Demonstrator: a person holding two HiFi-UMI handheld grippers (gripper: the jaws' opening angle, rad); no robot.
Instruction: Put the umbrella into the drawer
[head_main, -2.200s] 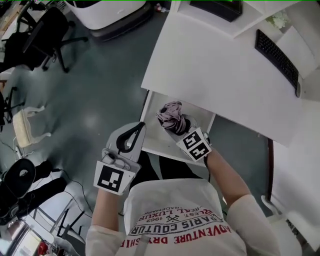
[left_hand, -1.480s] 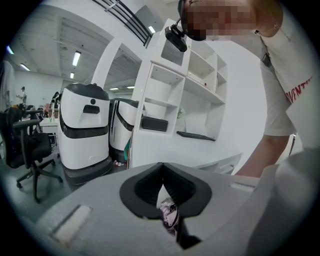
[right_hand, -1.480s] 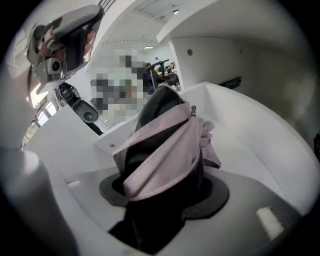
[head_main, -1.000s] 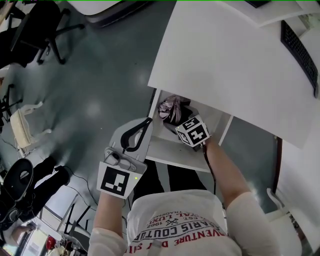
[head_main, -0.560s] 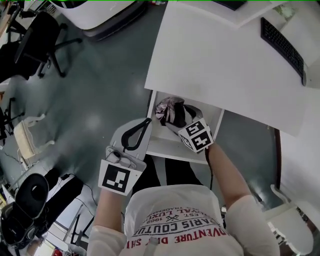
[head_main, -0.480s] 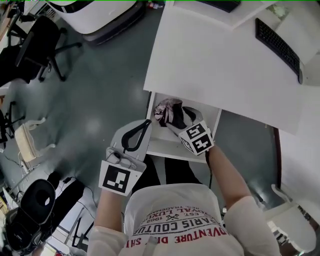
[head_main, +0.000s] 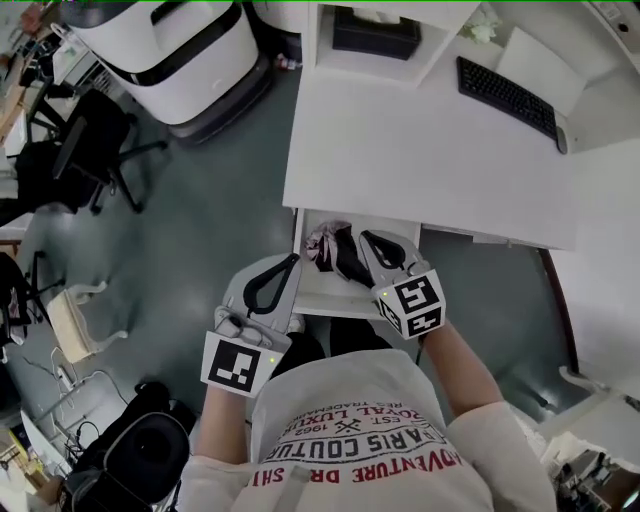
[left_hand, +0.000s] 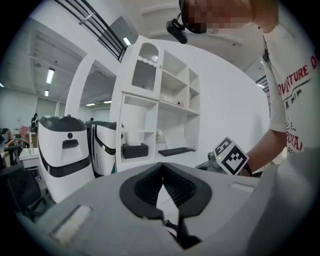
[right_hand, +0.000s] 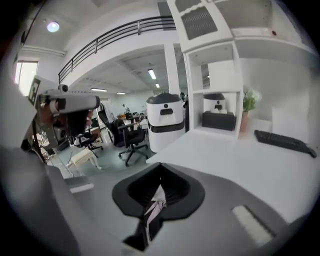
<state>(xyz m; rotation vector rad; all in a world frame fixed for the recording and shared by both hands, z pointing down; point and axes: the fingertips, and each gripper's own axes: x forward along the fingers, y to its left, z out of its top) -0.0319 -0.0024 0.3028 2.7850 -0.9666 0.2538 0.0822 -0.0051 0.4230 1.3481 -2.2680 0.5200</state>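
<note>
With left gripper (head_main: 296, 259) and right gripper (head_main: 365, 238) jaws closed empty, we are risking jamming the drawer (head_main: 322, 292) if the umbrella (head_main: 331, 246) is bulging above it.

Crumpled cloth umbrella (head_main: 322, 242); smooth matt white desk (head_main: 420, 160)

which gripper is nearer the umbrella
The right gripper, its tips beside the umbrella in the drawer; the left gripper sits at the drawer's left edge.
</note>
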